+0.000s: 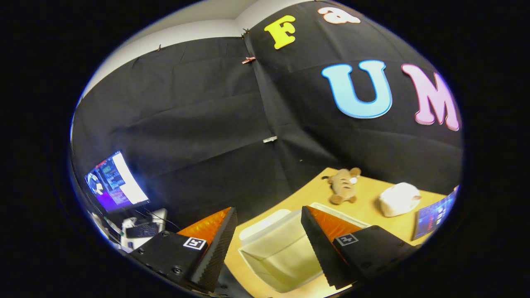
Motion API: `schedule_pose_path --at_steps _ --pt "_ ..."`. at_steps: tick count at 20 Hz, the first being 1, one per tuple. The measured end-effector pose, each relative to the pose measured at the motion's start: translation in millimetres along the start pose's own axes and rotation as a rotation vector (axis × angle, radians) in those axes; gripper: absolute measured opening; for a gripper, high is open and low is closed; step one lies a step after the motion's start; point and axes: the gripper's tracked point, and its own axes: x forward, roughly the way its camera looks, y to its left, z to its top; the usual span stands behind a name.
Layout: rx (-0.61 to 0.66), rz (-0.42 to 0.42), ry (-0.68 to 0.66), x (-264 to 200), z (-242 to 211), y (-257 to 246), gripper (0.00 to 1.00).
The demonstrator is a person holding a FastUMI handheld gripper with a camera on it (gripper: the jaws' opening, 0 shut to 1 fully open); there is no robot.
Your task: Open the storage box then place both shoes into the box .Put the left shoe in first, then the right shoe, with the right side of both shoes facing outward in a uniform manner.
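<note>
Wooden worktop (pixel 364 215) on the right, tilted in view. Open cream storage box (pixel 277 252) lies on it, seen between and just beyond the fingers. Hand-held gripper (pixel 268 231) fingers spread apart, holding nothing. Monitor (pixel 114 182) far left, off the worktop. White bundle (pixel 398 199) far right of the box, brown plush toy (pixel 343 185) beside it.

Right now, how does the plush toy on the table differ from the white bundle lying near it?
The plush toy is brown with limbs and a white patch; the white bundle is plain white and rounded, without limbs. The plush toy lies closer to the black wall, the white bundle nearer a dark booklet. Both rest on the wooden table, beyond the storage box and the open fingers.
</note>
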Motion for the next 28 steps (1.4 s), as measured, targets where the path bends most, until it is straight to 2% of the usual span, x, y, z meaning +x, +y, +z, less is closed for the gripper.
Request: schedule_pose_path --at_steps 4,8,12,15,19,22,27,28 --pt "-0.119 -0.159 -0.018 -65.3 -4.4 -49.8 0.96" --pt "-0.128 -0.328 0.000 -135.5 -28.6 -96.8 0.96" --pt "-0.080 -0.498 0.107 -191.0 -96.4 -148.9 0.96" --pt "0.014 -0.578 0.216 -212.3 -161.3 -176.5 0.96" --pt "0.127 -0.639 0.320 -215.7 -236.3 -209.9 0.94" --pt "0.189 -0.670 0.376 -210.0 -277.5 -236.5 0.88" --pt "0.236 -0.671 0.415 -183.0 -310.4 -268.6 0.83" --pt "0.227 -0.673 0.427 -177.8 -315.8 -273.5 0.79"
